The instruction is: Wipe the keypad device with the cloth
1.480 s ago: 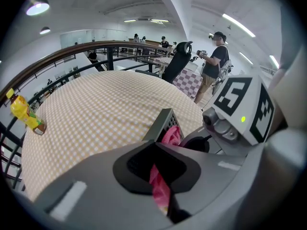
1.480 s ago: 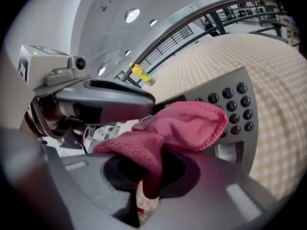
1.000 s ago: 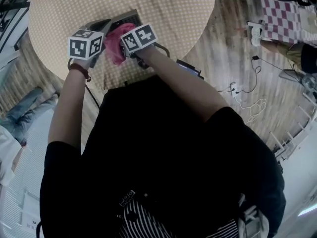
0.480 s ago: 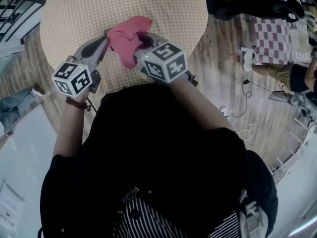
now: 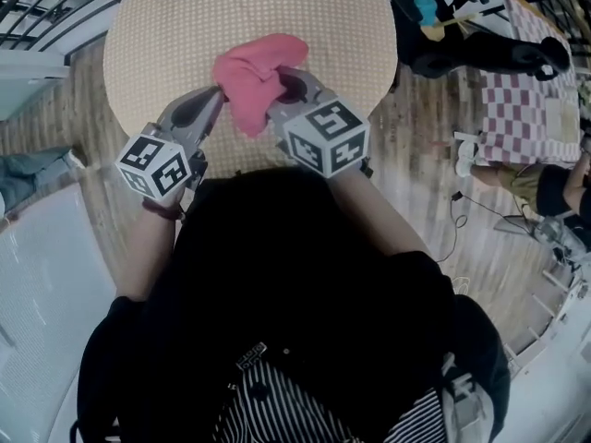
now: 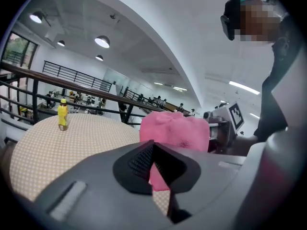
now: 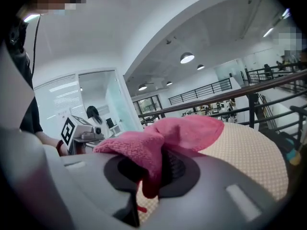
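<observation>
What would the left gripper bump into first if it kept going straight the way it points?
The pink cloth: it sits right at the left gripper's fingers, which seem closed on a fold of it. The right gripper grips it too, so I'd guess no free travel.

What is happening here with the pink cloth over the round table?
A person holds a hand-held gripper in each hand above a round table. The right hand-held gripper is shut on the pink cloth, holding it over the table. The left hand-held gripper points at the cloth's edge; whether it pinches it is unclear. No keypad device shows.
</observation>
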A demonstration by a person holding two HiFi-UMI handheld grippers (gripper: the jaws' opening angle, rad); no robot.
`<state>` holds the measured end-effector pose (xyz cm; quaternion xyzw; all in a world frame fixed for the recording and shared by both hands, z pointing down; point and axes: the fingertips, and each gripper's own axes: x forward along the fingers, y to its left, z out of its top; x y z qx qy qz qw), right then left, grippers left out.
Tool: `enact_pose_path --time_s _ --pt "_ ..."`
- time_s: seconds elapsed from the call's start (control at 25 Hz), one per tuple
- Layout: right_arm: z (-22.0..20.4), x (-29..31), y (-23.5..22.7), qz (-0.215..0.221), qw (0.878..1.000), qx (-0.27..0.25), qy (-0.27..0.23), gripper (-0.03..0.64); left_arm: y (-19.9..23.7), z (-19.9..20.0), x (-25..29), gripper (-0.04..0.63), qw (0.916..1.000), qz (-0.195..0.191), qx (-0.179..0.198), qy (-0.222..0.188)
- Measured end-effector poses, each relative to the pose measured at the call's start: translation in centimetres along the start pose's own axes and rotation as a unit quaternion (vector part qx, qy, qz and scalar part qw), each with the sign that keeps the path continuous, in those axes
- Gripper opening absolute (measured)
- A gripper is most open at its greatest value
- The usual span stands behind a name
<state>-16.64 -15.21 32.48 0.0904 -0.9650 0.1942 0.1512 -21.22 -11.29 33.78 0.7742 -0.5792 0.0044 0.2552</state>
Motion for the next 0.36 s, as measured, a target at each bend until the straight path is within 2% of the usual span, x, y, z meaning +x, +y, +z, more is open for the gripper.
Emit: enact_pose_path --time_s 0.16,0.36 --pt "-0.6 1.4 -0.2 0.0 1.0 0.023 -0.002 0.064 2.1 1.0 -1.3 0.003 0.9993 0.014 -0.028 -0.021" --pt "-2.2 1.9 -1.5 -0.002 1.0 0.013 0.0 0.064 1.9 0.5 -0.2 0.003 0.9997 0.001 -0.011 -0.021"
